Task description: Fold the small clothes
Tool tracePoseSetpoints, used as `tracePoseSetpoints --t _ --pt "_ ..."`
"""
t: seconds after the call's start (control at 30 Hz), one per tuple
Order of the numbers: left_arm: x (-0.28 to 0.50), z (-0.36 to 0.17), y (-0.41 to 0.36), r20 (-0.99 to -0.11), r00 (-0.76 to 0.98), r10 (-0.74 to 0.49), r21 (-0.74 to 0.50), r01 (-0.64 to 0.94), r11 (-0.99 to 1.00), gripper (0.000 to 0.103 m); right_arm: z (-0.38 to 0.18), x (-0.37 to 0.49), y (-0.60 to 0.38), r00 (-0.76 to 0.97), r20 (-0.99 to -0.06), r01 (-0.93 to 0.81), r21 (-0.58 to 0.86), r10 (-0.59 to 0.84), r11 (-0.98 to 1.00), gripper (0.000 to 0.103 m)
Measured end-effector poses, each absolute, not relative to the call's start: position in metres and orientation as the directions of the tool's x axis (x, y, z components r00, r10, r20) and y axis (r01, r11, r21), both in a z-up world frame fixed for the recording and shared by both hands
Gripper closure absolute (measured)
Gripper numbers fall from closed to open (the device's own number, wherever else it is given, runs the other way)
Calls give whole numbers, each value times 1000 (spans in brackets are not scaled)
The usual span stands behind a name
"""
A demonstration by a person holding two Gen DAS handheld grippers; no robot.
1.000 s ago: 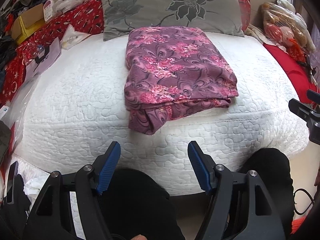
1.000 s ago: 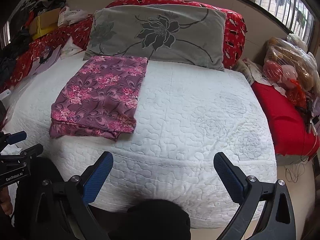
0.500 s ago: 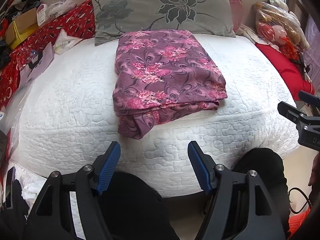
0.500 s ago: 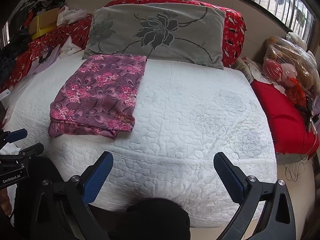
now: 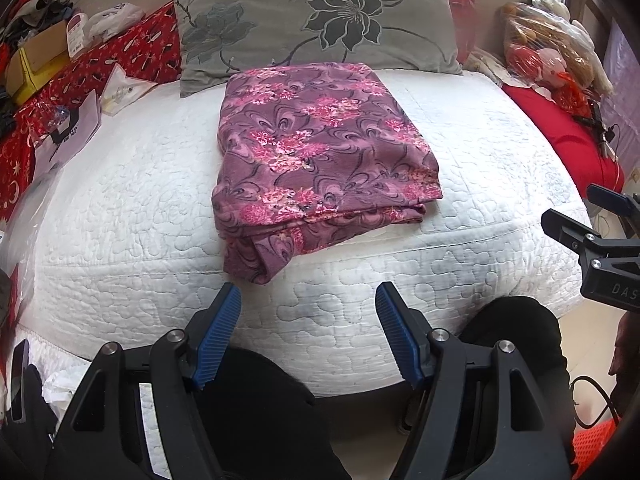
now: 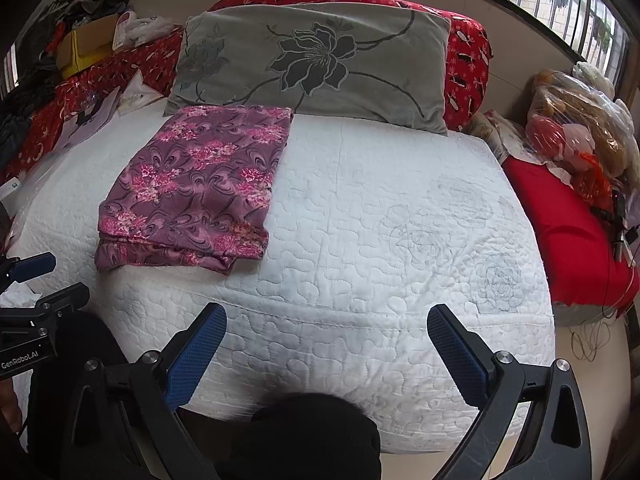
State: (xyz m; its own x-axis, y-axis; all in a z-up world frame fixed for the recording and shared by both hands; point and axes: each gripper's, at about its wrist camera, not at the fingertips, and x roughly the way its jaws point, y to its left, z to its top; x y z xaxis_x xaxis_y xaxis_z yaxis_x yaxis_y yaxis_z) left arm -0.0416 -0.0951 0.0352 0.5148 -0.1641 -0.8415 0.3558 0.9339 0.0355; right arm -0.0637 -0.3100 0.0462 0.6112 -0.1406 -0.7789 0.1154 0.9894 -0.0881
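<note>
My left gripper point(image 5: 308, 300) wide apart, holding nothing, hanging off near edge of mattress point(image 5: 120, 208). Cloth point(image 5: 320, 160) folded into neat stack, lying flat just ahead of left tips, one corner drooping over edge toward me. My right gripper point(image 6: 326, 320) wide apart too, empty. From it, cloth point(image 6: 196, 184) sits ahead and left, well apart from tips. Pillow point(image 6: 312, 60) beyond cloth, touching its far edge. Bags point(image 6: 576, 136) far right of right gripper.
</note>
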Motion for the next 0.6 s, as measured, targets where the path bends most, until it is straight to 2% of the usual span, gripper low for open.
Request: tracePoseSetpoints --t 0.2,0.27,0.6 --pt "-43 36 -100 -844 508 -171 27 359 933 34 46 -64 -310 611 -779 114 -87 -140 990 2" --pt "-45 39 -102 -835 520 -179 22 357 934 28 45 -64 -310 610 -780 115 -88 -140 990 2" --pt "-43 38 -109 -836 530 -144 58 347 936 25 43 -63 -318 612 -779 134 -72 -140 988 1"
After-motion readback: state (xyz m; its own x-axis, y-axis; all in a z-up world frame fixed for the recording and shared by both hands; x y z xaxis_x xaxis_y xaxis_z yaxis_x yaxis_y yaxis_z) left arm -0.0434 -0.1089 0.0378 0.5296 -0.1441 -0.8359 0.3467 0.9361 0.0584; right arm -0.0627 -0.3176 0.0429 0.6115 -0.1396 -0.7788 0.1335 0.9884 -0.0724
